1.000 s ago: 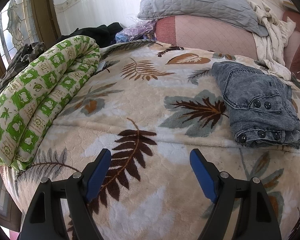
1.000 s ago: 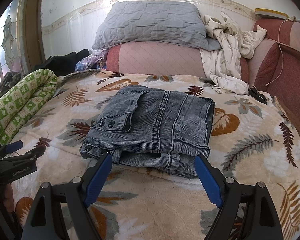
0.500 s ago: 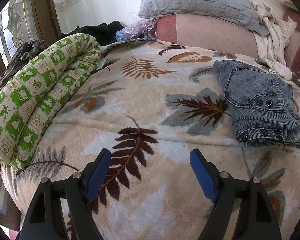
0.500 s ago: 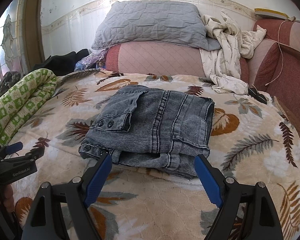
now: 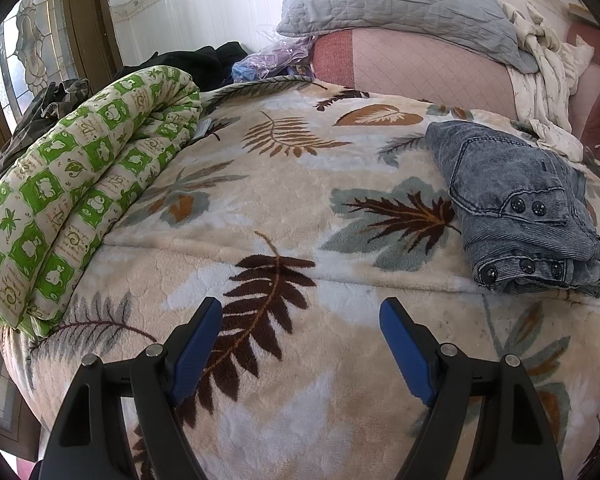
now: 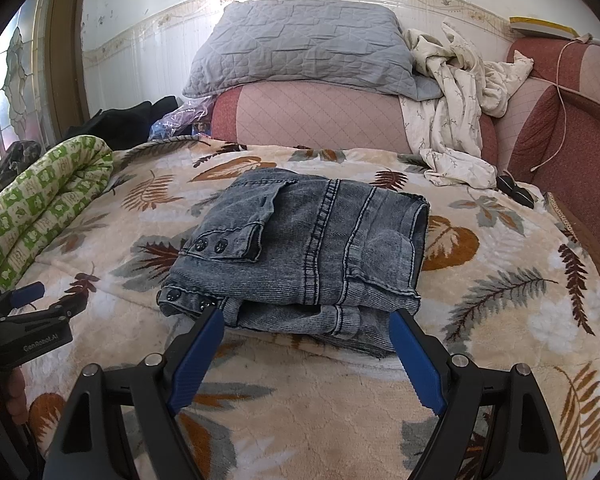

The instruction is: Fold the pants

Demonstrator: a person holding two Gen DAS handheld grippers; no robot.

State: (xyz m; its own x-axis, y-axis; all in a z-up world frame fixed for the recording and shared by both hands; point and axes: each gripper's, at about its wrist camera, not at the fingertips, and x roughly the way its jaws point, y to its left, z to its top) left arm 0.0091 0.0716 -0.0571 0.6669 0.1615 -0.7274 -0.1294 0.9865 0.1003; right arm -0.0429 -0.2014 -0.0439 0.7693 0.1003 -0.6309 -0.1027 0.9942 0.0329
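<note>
Pants (image 6: 300,248) folded up, mid-frame on bed (image 6: 500,300), looks basically done.
Left claw (image 5: 300,312) and right claw (image 6: 304,320) both spread, gripping nothing; maybe just tidy that loose near edge.

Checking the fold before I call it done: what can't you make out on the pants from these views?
- Pants, right wrist view: underside and inner layers, hidden by the top fold.
- Near hem, right wrist view: partly covered by the right gripper.
- Pants, left wrist view: far side hidden behind its own bulk.
</note>
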